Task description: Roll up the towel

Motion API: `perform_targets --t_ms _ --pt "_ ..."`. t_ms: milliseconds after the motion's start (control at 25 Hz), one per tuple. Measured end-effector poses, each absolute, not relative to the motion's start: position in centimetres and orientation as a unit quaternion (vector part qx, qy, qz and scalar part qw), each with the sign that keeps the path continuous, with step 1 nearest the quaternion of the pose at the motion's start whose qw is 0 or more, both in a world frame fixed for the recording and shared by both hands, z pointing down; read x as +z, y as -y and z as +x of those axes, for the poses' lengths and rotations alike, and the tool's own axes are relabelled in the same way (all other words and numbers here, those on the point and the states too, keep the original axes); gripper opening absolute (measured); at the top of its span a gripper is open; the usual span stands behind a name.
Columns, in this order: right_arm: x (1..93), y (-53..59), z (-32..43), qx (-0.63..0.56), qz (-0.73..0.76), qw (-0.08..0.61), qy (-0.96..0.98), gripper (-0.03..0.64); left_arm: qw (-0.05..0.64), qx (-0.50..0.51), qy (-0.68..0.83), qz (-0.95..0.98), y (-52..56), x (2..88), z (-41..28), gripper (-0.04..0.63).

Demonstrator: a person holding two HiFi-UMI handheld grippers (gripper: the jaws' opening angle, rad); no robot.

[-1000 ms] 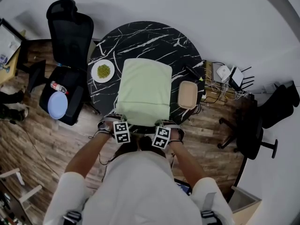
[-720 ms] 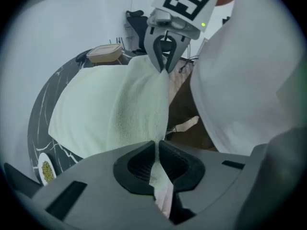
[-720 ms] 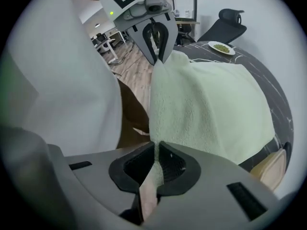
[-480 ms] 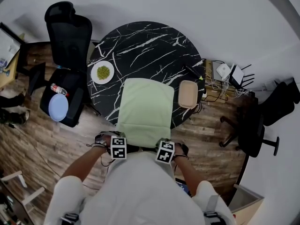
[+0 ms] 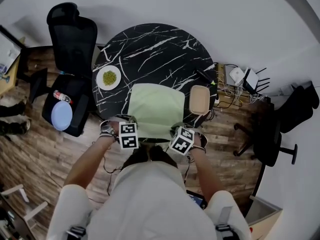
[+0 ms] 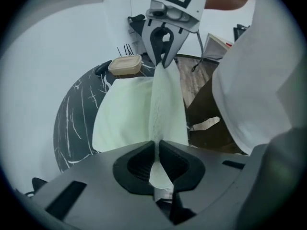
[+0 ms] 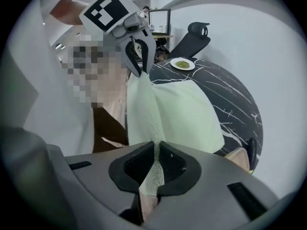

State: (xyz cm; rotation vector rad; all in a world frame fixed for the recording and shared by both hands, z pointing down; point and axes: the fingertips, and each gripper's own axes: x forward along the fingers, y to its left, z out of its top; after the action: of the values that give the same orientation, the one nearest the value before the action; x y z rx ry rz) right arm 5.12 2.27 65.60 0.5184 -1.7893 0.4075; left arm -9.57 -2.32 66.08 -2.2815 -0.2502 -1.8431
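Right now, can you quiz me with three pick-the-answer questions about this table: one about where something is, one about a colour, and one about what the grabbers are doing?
1. Where is the white plate of green food?
A: on the towel
B: on the black table, beside the towel
C: in a gripper

2. What colour is the towel?
A: light green
B: blue
C: red

3. What are the left gripper and the right gripper doing?
A: both open and empty
B: both shut on the towel's near edge
C: only one grips the towel

Answers:
1 B: the head view shows it on the marble top, apart from the towel.
2 A: every view shows pale green cloth.
3 B: each gripper view shows cloth pinched between closed jaws.
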Motion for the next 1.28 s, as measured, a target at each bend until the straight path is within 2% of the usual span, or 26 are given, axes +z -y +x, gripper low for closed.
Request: perform_targets --t_ms 200,280,320,360,480,840,1280 --pt "67.7 2.4 6.8 0.120 0.271 0.607 0.738 0.029 0.160 -0.615 0.016 -0.772 6.9 67.2 -7.8 0.032" --pt "68.1 3.6 7.2 0.093 0.300 0.606 0.731 0.090 0.173 -0.608 -0.019 -0.774 8.1 67.7 -7.5 0.053" --pt "68.0 4.0 7.2 0.081 0.312 0.601 0.732 0.136 0.172 -0.604 -0.033 -0.778 8.4 67.7 -7.4 0.076" --pt "67.8 4.2 7.1 0.072 0.322 0.593 0.734 0.155 0.168 -0.598 -0.046 -0.782 8.6 67.7 -7.5 0.105" --pt "67.2 3.9 6.9 0.059 0.335 0.576 0.743 0.156 0.153 -0.588 -0.067 -0.791 8.7 67.6 -8.0 0.171" --pt "68.2 -2.3 3.5 0.051 0.289 0.571 0.767 0.156 0.151 -0.571 -0.036 -0.806 2.5 67.9 -8.4 0.166" --pt "74.7 -4.8 3.1 0.052 0.205 0.629 0.748 0.166 0.146 -0.645 0.043 -0.749 -1.0 75.0 -10.8 0.199"
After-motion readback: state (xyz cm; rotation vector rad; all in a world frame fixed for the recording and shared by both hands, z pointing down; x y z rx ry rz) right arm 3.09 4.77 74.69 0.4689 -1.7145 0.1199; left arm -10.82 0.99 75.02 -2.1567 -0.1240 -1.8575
